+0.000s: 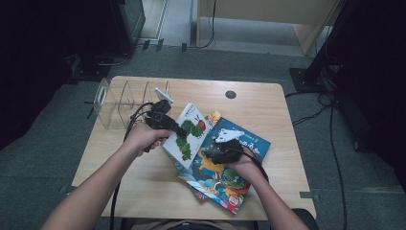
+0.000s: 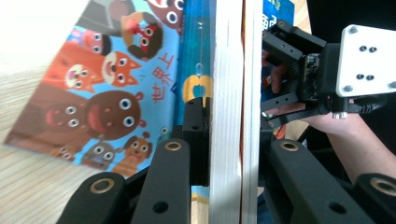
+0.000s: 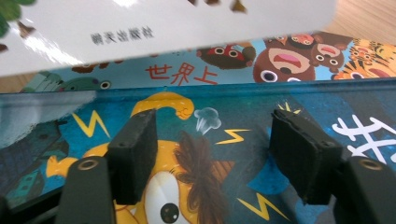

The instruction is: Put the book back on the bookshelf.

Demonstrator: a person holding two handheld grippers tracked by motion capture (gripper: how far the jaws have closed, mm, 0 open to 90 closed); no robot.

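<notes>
Left gripper view puts your left gripper [image 2: 224, 140] up close: its two black jaws press from both sides on the thick white page edge of the caterpillar book [image 2: 229, 93], so they are closed on it with only the book's thickness between them. Seen from the high view, this same left gripper [image 1: 178, 130] holds the white caterpillar book [image 1: 189, 132] by its lower left edge, tilted up off the pile, with your left hand [image 1: 143, 136] just behind it. Your right gripper [image 3: 215, 158] has its pads [image 3: 135, 154] well apart in the right gripper view; they hang over the dark blue cover of the dinosaur book [image 3: 215, 140] and nothing is pinched between them, though I cannot tell if the tips touch the cover. From the high view, the right gripper [image 1: 221, 149] sits on top of that dinosaur book [image 1: 225, 167], and your right hand [image 1: 242, 167] rests on the same cover. Under it lies a third book, the animal book [image 2: 93, 93], with many cartoon faces. All three books are near the middle of the wooden table [image 1: 268, 105]. A clear plastic rack [image 1: 119, 103] stands at the far left corner, just behind your left gripper.
</notes>
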